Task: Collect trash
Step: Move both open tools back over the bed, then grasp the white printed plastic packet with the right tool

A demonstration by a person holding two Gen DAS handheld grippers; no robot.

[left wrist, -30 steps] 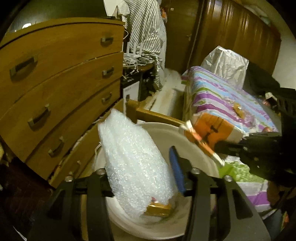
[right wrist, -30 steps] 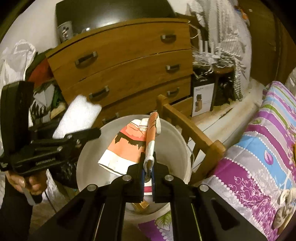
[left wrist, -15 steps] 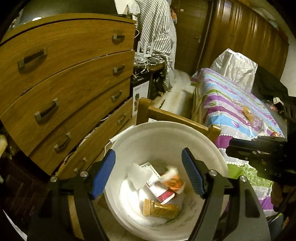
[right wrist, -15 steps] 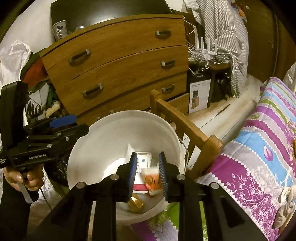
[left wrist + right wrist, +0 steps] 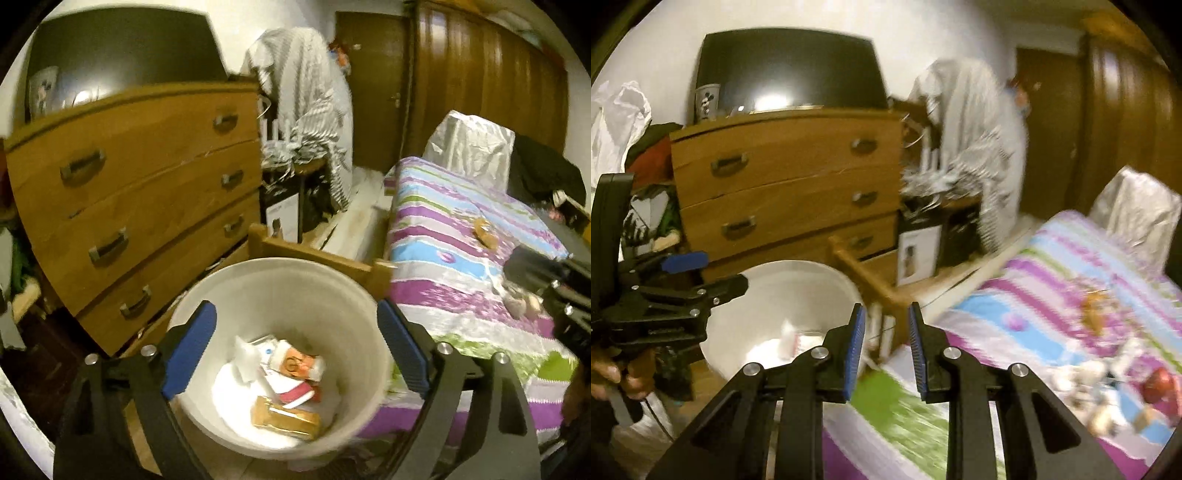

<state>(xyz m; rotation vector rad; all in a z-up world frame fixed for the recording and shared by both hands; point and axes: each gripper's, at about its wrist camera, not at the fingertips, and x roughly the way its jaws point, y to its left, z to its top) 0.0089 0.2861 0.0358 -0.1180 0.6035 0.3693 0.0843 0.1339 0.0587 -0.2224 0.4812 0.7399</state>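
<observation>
We hold the left gripper [image 5: 295, 350] over the white bin [image 5: 229, 280], its jaws having just been opening and now spread wide with nothing between them, the 2 blue pads [image 5: 190, 347] framing the bin's mouth. The trash lies at the bottom of the bin: a white foam sheet [image 5: 236, 384], an orange-and-white wrapper [image 5: 299, 365] on top, a red-and-white carton [image 5: 295, 393] under it and a gold packet [image 5: 284, 421] nearest us. The right gripper [image 5: 886, 354] hangs to the right of the bin, above the edge of the striped bed [image 5: 1052, 266], its jaws parted a little and empty; they opened within the last second. That view is blurred, so the small things scattered on the bed [image 5: 1108, 384] are probably more litter, but we cannot tell. The bin stands between a wooden dresser [image 5: 140, 192] and the bed, touching a wooden chair [image 5: 314, 254] behind it. A hand [image 5: 617, 376] grips the left gripper's handle at the lower left of the right view.
</observation>
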